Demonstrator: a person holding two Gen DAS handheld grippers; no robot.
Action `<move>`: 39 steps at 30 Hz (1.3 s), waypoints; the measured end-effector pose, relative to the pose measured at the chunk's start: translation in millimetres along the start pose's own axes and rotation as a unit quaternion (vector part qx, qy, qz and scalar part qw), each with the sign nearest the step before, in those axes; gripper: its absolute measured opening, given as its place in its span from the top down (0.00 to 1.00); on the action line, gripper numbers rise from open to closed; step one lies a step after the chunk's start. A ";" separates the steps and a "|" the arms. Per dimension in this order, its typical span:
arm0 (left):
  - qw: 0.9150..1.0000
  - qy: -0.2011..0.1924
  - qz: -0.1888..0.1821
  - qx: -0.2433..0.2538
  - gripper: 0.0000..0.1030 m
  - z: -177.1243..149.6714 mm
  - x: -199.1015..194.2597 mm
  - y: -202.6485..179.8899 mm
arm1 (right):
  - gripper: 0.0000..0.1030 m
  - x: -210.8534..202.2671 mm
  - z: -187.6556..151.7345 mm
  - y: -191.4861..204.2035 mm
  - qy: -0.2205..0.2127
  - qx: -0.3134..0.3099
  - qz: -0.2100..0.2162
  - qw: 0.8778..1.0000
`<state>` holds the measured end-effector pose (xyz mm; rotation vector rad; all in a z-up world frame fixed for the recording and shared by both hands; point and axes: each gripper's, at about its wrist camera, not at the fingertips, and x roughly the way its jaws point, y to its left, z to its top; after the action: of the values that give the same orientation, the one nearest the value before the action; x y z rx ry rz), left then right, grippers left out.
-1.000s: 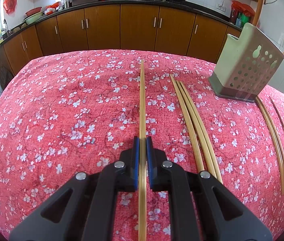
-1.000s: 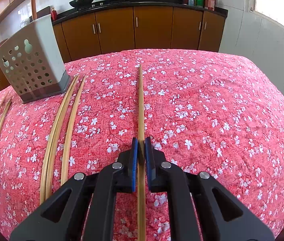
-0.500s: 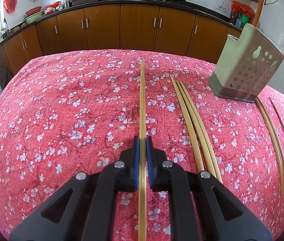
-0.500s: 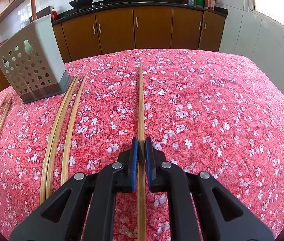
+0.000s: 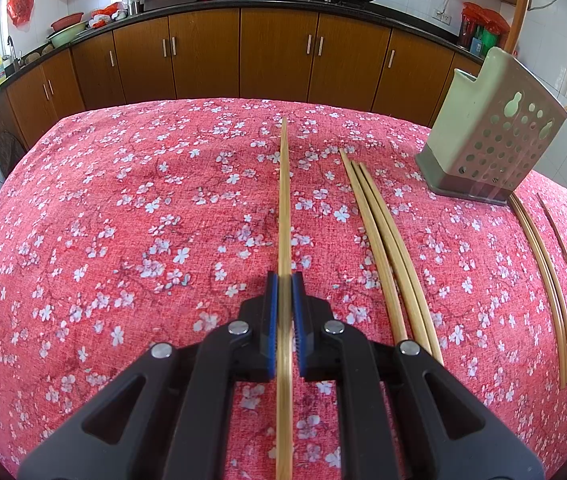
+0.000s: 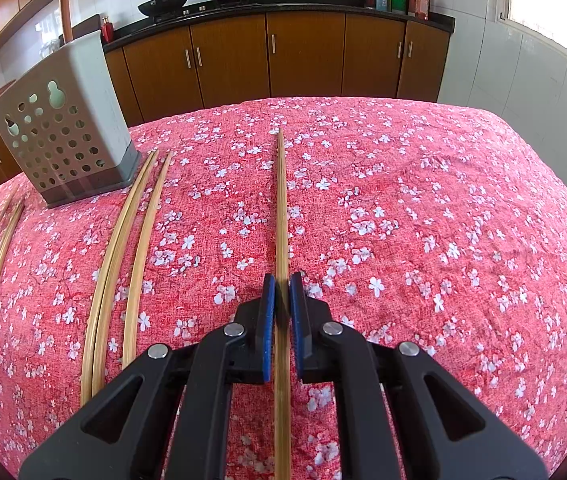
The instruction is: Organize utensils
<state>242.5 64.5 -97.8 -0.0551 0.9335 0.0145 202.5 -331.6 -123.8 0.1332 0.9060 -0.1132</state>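
My left gripper (image 5: 284, 280) is shut on a bamboo chopstick (image 5: 284, 200) that points straight ahead over the red floral tablecloth. My right gripper (image 6: 280, 282) is shut on another bamboo chopstick (image 6: 281, 208), also pointing ahead. A grey-green perforated utensil holder (image 5: 491, 136) stands at the far right in the left wrist view and at the far left in the right wrist view (image 6: 63, 128). Three loose chopsticks (image 5: 383, 240) lie between my left gripper and the holder. Three more chopsticks (image 6: 127, 260) lie left of my right gripper.
The table (image 5: 123, 220) drops off at its rounded edges. Brown kitchen cabinets (image 5: 275, 56) stand behind it, with woks on the counter. More chopsticks (image 5: 543, 276) lie at the right edge in the left wrist view. A wooden handle (image 6: 65, 0) sticks up from the holder.
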 end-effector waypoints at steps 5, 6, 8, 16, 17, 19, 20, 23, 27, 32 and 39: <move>1.000 0.000 0.000 0.000 0.89 0.1 0.0 0.0 | 0.91 0.0 -0.3 0.0 0.000 0.001 0.001 1.000; 1.000 0.000 0.000 0.000 0.89 0.1 0.0 0.1 | 0.91 0.1 -0.2 0.5 0.000 0.001 0.001 1.000; 1.000 0.000 0.000 0.000 0.89 0.2 0.0 0.1 | 0.91 0.1 -0.2 0.6 0.000 0.001 0.001 1.000; 1.000 0.001 -0.001 -0.001 0.89 0.3 0.9 0.4 | 0.91 -0.1 0.1 -0.7 0.000 0.001 0.001 1.000; 1.000 0.001 -0.002 -0.002 0.89 0.4 1.1 0.2 | 0.91 -0.1 0.1 -0.7 0.000 0.001 0.002 1.000; 1.000 0.001 -0.002 -0.002 0.89 0.4 1.1 -0.9 | 0.91 0.1 0.0 0.0 0.000 0.001 0.002 1.000; 1.000 0.001 -0.003 -0.002 0.89 0.3 1.2 -0.3 | 0.91 -0.1 0.0 -0.9 0.000 0.001 0.002 1.000; 1.000 0.001 -0.003 -0.003 0.89 0.2 1.4 -0.2 | 0.91 -0.1 0.0 -0.7 0.000 0.001 0.002 1.000; 1.000 0.001 -0.003 -0.004 0.89 0.2 1.2 -1.5 | 0.91 0.1 0.0 -0.7 0.000 0.002 0.002 1.000; 1.000 0.001 -0.004 -0.005 0.89 0.5 1.3 -0.5 | 0.91 0.0 0.1 -1.0 0.000 0.002 0.002 1.000; 1.000 0.000 -0.006 -0.008 0.89 0.8 1.1 -1.3 | 0.91 -0.2 -0.1 -1.7 -0.001 0.003 0.002 1.000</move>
<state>243.9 63.2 -98.1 -0.0758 0.9339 0.0104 202.0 -333.2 -123.8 0.1402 0.9042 -0.1116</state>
